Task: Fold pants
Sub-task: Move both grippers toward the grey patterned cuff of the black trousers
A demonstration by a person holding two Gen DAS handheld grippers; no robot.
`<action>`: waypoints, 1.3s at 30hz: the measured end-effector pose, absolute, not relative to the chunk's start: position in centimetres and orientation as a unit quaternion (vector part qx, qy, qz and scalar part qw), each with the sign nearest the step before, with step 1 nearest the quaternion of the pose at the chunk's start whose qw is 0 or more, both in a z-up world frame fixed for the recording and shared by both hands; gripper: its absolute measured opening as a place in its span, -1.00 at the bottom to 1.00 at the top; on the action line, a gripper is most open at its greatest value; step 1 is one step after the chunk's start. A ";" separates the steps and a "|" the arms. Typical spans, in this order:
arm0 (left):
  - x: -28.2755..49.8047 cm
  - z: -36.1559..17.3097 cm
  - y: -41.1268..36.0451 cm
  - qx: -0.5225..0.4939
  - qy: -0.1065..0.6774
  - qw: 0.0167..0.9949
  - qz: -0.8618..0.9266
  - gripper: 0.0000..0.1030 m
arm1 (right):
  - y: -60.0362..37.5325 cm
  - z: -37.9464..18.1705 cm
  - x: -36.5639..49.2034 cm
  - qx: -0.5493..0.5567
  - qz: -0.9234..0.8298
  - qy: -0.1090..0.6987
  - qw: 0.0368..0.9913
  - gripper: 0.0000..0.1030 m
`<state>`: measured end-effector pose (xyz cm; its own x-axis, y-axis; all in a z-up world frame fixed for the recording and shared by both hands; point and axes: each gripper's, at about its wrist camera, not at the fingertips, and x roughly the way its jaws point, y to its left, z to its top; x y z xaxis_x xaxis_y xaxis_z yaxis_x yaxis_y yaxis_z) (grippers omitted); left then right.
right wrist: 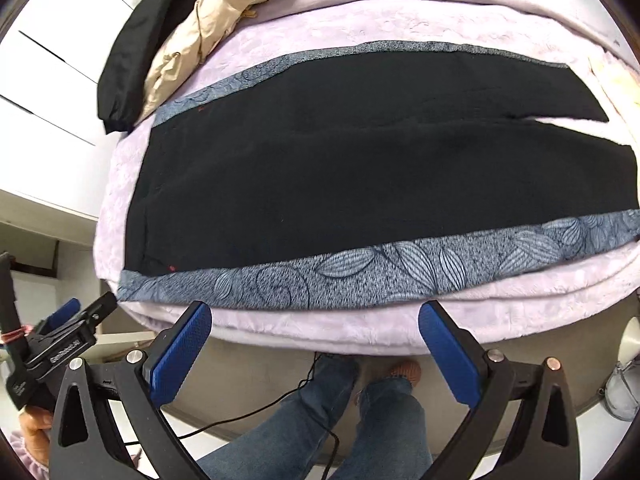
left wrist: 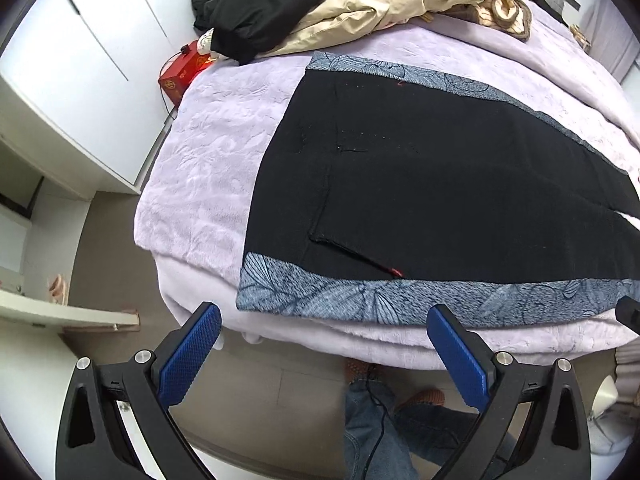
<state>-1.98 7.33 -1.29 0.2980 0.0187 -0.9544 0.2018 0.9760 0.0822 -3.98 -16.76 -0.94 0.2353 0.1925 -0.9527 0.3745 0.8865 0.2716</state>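
The pants [left wrist: 440, 184] are seen spread flat on the bed [left wrist: 208, 152], just ahead of and above the fingers in both wrist views. Their long axis is laid crosswise to the fingers: the waist end is found toward the left-hand fingertip and the 2 legs run off past the right-hand one. In the right wrist view the legs [right wrist: 400, 168] are shown side by side, split by a narrow gap at the far right. A black face is turned up, and a blue-grey leaf-patterned band [left wrist: 400, 300] is seen along the near edge, closest to the fingertips, with a matching band along the far edge. A small red mark is visible near the waist corner.

The left gripper [left wrist: 322, 326] is held just short of the bed's near edge, pointed forward and down at the patterned band, its blue-padded fingers [left wrist: 188, 356] spread wide with nothing between them. The right gripper [right wrist: 316, 324] is held in the same pose (likewise wide apart and empty), clear of the cloth. The left gripper is also caught at the lower left of the right wrist view.

Beyond the pants, far ahead of the fingers, a black garment [left wrist: 256, 8] and a beige jacket [left wrist: 380, 4] are piled. A red box [left wrist: 182, 74] is seen ahead of the left fingertip, beside the bed.
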 end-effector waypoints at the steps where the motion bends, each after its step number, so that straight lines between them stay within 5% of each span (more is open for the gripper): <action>1: -1.8 -1.3 7.4 0.095 0.590 0.800 -0.059 1.00 | -16.7 -1.1 -3.7 0.231 -0.060 0.620 0.747 1.00; 39: 1.6 -3.2 8.3 0.133 0.606 0.780 -0.080 1.00 | -13.3 -1.7 -1.1 0.173 -0.113 0.649 0.732 1.00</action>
